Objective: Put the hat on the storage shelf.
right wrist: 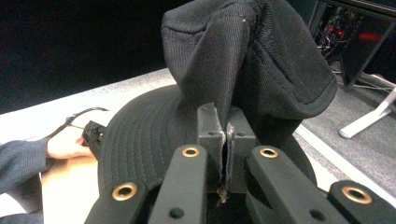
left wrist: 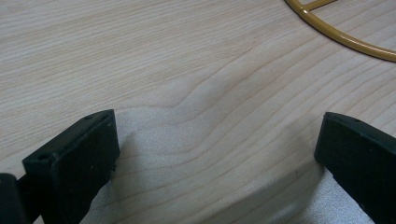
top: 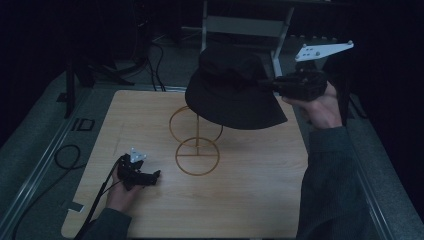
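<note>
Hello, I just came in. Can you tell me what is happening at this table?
A person works at a wooden table with a tool in each hand. The right tool is shut on a black bucket hat, pinching its crown fabric, and holds it in the air above a gold wire hat stand. Whether the hat touches the stand cannot be told. The left tool rests low over the table near the stand's base, jaws open and holding nothing.

Dim and underexposed from above, black surroundings from 9 through 12 to 3 o'clock. Bright, even light on the wooden tabletop (left wrist: 196, 70) up close, soft shadows under the jaws at 6 o'clock. Jaw edges slightly blurred; red glare at 2 o'clock behind the black hat (right wrist: 247, 60).
</note>
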Motion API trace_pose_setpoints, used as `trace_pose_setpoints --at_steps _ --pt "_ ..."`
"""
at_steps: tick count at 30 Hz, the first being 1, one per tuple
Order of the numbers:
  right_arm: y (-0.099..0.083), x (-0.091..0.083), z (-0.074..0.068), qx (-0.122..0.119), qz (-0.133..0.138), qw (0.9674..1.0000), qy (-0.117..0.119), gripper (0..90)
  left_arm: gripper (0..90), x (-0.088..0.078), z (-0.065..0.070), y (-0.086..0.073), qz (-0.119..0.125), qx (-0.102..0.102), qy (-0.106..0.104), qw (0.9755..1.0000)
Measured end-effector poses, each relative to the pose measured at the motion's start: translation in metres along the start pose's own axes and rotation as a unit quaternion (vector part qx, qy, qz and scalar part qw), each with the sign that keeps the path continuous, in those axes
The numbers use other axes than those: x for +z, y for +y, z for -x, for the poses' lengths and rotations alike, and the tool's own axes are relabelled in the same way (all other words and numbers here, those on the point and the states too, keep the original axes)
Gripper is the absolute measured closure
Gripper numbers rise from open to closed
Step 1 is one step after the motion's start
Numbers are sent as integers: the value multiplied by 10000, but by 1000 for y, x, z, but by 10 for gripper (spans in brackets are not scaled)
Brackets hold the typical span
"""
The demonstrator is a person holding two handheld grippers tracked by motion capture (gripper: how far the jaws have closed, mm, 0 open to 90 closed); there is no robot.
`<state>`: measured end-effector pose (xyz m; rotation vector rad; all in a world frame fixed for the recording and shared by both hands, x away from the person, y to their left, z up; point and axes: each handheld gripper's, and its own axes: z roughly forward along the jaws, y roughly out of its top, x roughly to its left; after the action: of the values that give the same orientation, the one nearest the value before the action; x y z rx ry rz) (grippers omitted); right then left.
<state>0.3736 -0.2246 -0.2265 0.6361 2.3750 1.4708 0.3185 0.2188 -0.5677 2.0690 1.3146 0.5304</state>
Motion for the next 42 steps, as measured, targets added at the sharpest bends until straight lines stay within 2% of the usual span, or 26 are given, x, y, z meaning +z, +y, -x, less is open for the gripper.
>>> trace_pose_setpoints --at_steps 6,16,20,24,28,36,42 --pt "1 8 -3 -20 0 9999 121 878 3 0 0 0 -6 10 -4 10000" --pt "0 30 -11 -123 -215 9992 317 877 3 0 0 0 -10 30 1 10000" --pt "-6 48 -17 -224 -471 9975 477 877 3 0 0 0 16 2 5 10000" --pt "-12 61 -19 -220 -636 9960 587 875 3 0 0 0 6 13 1 10000" --pt "-16 68 -19 -219 -732 9950 637 874 3 0 0 0 6 8 1 10000" --pt "-27 90 -23 -276 -1170 9898 769 857 3 0 0 0 6 9 1 10000" --pt "-31 107 -28 -351 -1401 9851 928 826 3 0 0 0 7 8 0 10000"
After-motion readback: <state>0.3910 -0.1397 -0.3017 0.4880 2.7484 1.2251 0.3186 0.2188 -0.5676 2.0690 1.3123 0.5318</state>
